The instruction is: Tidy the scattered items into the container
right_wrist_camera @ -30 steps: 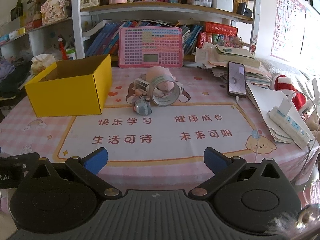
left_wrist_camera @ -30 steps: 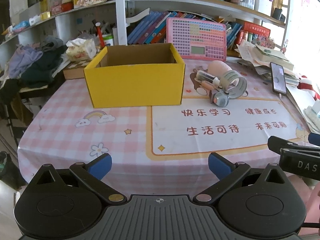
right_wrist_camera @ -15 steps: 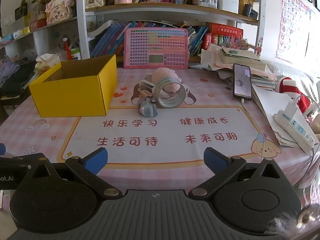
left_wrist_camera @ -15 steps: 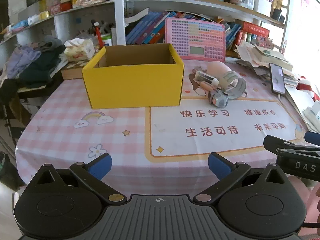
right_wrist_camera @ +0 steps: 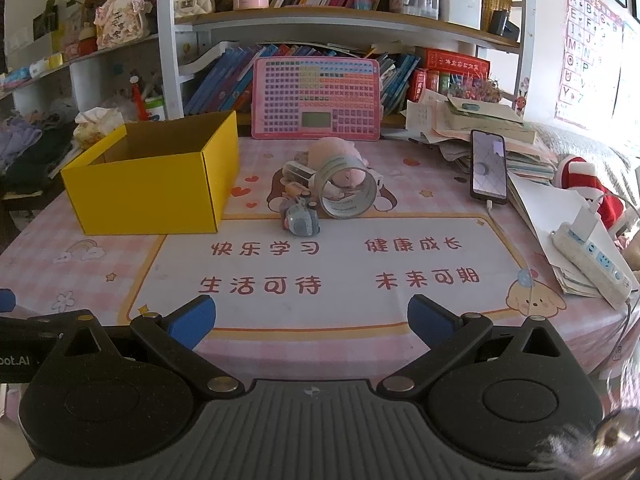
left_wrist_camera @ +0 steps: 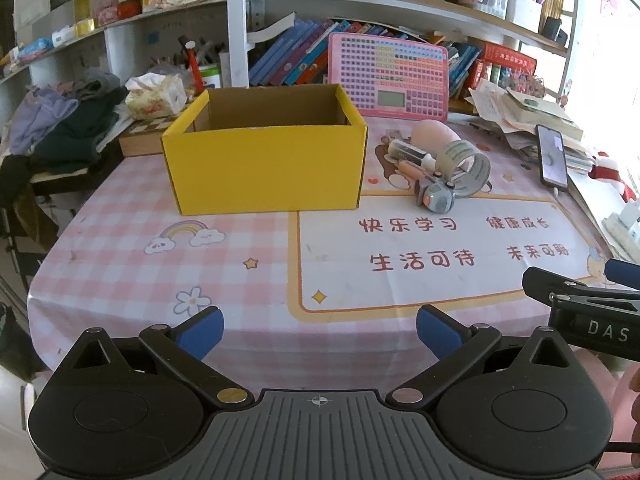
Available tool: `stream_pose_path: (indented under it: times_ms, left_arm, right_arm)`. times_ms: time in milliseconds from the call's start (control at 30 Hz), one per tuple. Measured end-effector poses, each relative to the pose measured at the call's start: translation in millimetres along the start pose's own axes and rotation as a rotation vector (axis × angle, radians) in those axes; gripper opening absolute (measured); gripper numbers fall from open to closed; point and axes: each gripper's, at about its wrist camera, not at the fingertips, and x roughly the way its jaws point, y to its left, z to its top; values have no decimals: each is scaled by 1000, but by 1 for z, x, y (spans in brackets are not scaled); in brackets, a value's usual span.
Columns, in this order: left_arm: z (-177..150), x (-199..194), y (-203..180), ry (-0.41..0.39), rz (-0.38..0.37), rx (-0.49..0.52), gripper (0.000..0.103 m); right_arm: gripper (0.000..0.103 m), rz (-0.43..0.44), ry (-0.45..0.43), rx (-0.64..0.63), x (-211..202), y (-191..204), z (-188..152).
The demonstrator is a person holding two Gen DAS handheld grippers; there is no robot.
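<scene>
My left tongs (left_wrist_camera: pixel 318 330) and right tongs (right_wrist_camera: pixel 311 319) are spread, gripping nothing; the right tongs' body reads "DAS"; the yellow box (left_wrist_camera: pixel 264 170) is unlabelled.

Daylight floods in from the right in both views, blowing out the far right edge to white glare. The tablecloth (right_wrist_camera: pixel 320 264) is evenly bright with soft, faint shadows. Fisheye bending curves the shelf (left_wrist_camera: pixel 360 0) and table edges (strongest at the corners). Centres look sharp; the lower right corner of the right view is smeared.
</scene>
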Motion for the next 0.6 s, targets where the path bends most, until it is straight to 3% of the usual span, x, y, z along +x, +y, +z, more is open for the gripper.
stream_pose_path:
  times_ms: [600]
  left_arm:
    - [0, 0, 2, 17, -23, -3, 103]
  right_arm:
    - [103, 23, 29, -14, 1, 4, -2]
